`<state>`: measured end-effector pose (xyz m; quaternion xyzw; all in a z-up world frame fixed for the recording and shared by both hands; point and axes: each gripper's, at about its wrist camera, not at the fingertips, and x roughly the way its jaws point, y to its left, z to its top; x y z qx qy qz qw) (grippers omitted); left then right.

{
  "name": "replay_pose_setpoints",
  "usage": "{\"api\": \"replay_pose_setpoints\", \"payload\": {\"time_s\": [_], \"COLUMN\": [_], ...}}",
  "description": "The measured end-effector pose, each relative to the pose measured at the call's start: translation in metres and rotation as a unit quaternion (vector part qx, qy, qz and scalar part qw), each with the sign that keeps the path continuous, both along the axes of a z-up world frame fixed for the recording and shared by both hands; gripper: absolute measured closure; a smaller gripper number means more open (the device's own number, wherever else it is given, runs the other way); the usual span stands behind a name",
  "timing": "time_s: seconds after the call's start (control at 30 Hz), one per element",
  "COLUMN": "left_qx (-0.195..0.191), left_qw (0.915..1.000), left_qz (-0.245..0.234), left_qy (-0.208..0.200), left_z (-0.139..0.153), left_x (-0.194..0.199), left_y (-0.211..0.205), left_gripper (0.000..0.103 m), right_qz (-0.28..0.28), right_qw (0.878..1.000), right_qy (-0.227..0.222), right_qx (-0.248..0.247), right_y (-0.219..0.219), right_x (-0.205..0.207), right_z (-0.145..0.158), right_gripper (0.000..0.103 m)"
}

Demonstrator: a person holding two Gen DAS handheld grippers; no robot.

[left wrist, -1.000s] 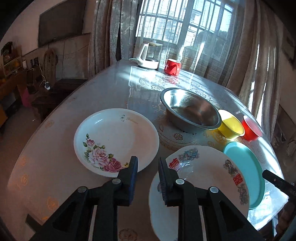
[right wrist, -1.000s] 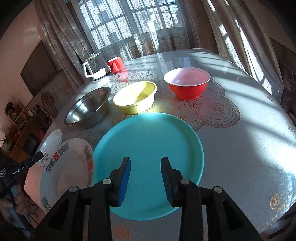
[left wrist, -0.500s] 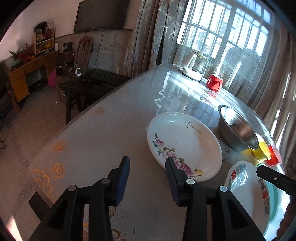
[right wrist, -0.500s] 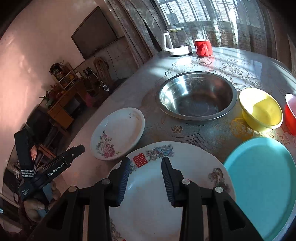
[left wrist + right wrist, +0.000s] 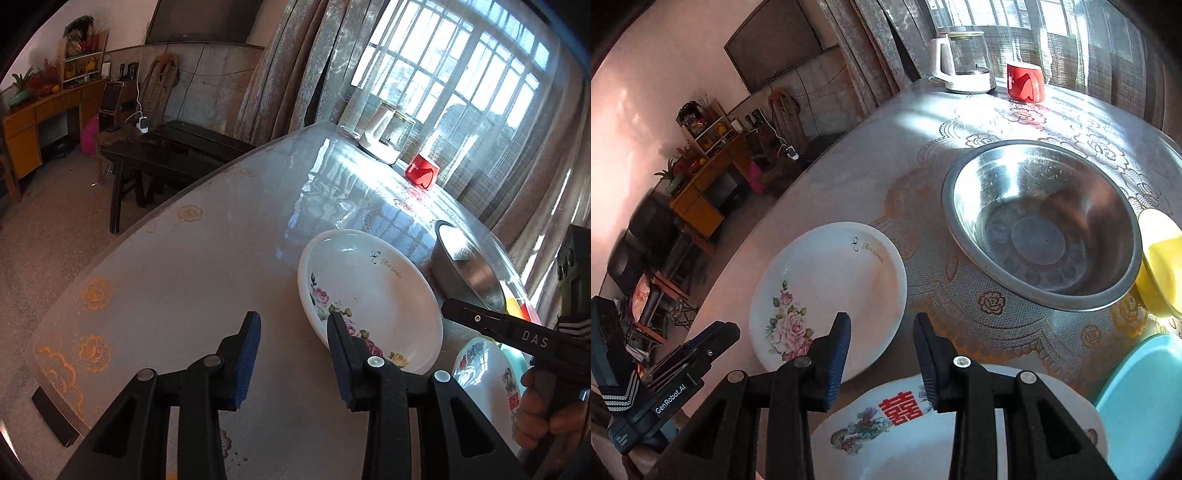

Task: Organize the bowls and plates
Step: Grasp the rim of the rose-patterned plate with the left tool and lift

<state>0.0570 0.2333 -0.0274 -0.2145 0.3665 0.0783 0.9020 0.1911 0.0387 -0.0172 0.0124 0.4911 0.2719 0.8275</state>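
Both grippers have swung toward the rose plate since the earlier frame; it lies near the worktop's edge. Left gripper, its jaws lately closing a little, stands spread with one finger over the plate's rim, pinching nothing. Right gripper is spread and empty above the gap between the rose plate and the dragon plate. Steel bowl, yellow bowl and teal plate sit further along.

"DAS" stands on the right gripper, "GenRobot.AI" on the left gripper; a red double-happiness sign marks the dragon plate.
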Motion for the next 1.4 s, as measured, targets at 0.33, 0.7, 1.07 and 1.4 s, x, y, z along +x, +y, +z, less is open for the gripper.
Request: {"api": "replay_pose_setpoints", "payload": {"time_s": [0.33,0.7,1.07,1.4], "left_qx": [0.017,0.017,0.03,0.045], "left_qw": [0.9994,0.999,0.999,0.9975], "left_qz": [-0.015,-0.03,-0.032,-0.049], "left_qy": [0.026,0.029,0.005,-0.023], "left_z": [-0.016,-0.022,-0.003,0.02], "left_x": [0.029,0.046,0.026,0.01], "left_y": [-0.004,-0.01,-0.013,-0.03], "left_gripper": [0.066,0.078,0.076,0.076], "right_qz": [-0.011,0.022,0.023,0.017], "right_qw": [0.999,0.999,0.999,0.999], "right_qy": [0.015,0.027,0.036,0.004], "right_qx": [-0.028,-0.032,0.01,0.038], "right_y": [0.009,0.028,0.016,-0.004], "right_x": [0.024,0.029,0.012,-0.009], "right_z": [-0.02,-0.03,-0.018,0.004], "right_gripper": [0.071,0.083,0.083,0.083]}}
